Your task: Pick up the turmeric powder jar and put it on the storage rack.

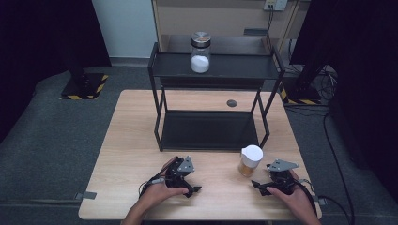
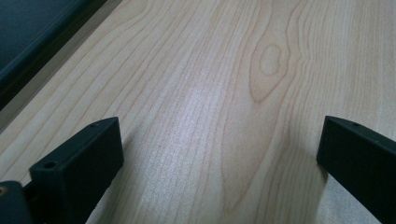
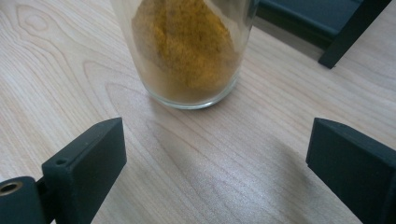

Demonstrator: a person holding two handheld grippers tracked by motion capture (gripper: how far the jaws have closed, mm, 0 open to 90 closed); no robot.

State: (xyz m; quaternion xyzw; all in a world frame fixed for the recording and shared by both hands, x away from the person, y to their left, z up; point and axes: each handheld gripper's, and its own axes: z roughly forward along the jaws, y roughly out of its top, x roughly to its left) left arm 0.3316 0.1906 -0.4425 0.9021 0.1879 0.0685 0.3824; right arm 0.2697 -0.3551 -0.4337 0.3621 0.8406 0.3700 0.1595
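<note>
While a pale wooden surface (image 1: 136,140) stands on grey carpet in a dim room, a black two-tier shelf (image 1: 215,70) sits at its far half. On the shelf's upper tier stands a glass jar of white powder (image 1: 200,52) with a metal lid. The jar of yellow-brown powder (image 1: 250,161), capped in white, stands on the surface near the front right, just ahead of the shelf's lower tier. Both hands rest low at the near edge, well apart. The left claw (image 1: 189,185) points right across bare wood, its jaws spread wide and grasping nothing. The right claw (image 1: 259,185) points toward the yellow-brown jar, which stands just beyond its tips, apart from them; its jaws are released and hold nothing.
</note>
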